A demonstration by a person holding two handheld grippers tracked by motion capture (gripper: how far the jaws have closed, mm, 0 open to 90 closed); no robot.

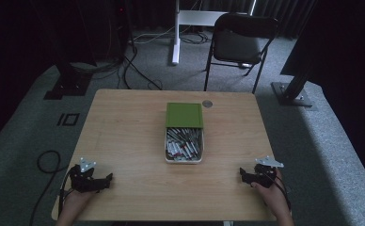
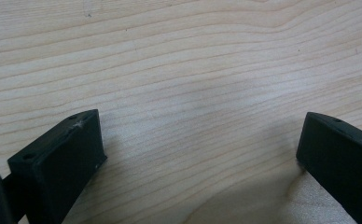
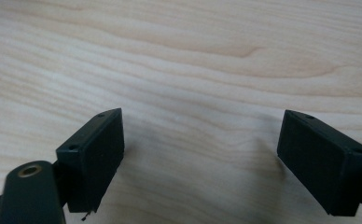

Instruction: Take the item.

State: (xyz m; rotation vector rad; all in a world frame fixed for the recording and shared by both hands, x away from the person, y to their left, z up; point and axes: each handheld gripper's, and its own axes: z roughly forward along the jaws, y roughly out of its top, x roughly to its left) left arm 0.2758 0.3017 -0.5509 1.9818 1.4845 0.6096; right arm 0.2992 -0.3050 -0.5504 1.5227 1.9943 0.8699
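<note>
Both hand-held grippers, left (image 1: pixel 106 181) and right (image 1: pixel 243 174), rested wide apart-jawed and empty at the worktop's (image 1: pixel 124 132) near corners, likely poised toward the central open tray (image 1: pixel 184 160) of seemingly pens, green lid (image 1: pixel 184 115) slid back.

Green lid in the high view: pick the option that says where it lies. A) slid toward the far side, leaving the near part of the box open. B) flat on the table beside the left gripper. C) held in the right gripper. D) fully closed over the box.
A: the green lid covers just the far end of the box, and the pens show in the open near part.
</note>
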